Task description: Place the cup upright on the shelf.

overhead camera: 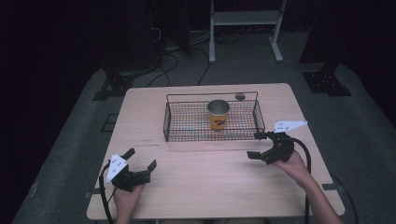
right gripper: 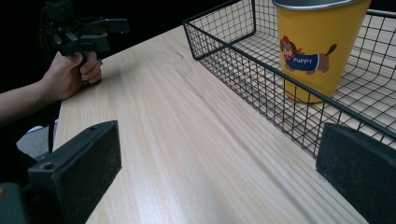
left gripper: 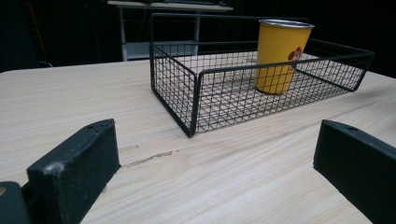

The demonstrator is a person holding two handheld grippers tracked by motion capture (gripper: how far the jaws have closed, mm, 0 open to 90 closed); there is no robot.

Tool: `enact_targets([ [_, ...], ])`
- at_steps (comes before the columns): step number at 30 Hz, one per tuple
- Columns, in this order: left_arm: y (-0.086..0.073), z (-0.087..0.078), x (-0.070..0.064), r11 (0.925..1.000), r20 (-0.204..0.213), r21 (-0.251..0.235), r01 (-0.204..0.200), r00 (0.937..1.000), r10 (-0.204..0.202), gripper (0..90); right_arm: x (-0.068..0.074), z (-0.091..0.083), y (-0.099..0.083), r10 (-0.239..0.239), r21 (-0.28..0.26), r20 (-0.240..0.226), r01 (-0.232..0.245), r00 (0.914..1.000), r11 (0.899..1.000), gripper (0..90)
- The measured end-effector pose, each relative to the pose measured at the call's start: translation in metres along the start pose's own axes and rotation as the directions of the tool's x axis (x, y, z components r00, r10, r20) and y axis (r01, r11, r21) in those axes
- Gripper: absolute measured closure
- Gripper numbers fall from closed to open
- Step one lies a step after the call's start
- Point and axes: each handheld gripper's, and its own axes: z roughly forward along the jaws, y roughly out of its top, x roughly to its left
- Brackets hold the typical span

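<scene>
A yellow metal cup with a cartoon dog and the word PUPPY stands upright inside a black wire basket at the far middle of the wooden table. My left gripper rests near the front left, open, jaws wide apart with nothing between them, pointing toward the basket's near corner and the cup. My right gripper sits just off the basket's front right corner, also open and empty, with the basket's front wall close beside it.
In the right gripper view the other hand holds the left gripper far across the table. A small dark round spot lies behind the basket. A white frame and cables stand on the floor beyond the table.
</scene>
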Motion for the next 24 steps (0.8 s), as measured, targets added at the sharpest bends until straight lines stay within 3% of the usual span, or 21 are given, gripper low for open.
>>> enact_targets([
  [19,0.000,0.000,0.000,1.0000,-0.001,0.000,-0.003,1.0000,0.003,0.0,0.012,-0.006,-0.018,-0.012,0.022,0.021,0.012,0.9997,1.000,0.0],
  [24,0.000,0.000,0.000,1.0000,-0.001,0.000,-0.004,1.0000,0.004,0.0,0.019,-0.013,-0.029,-0.012,-0.022,0.044,0.013,0.9990,1.000,0.0],
])
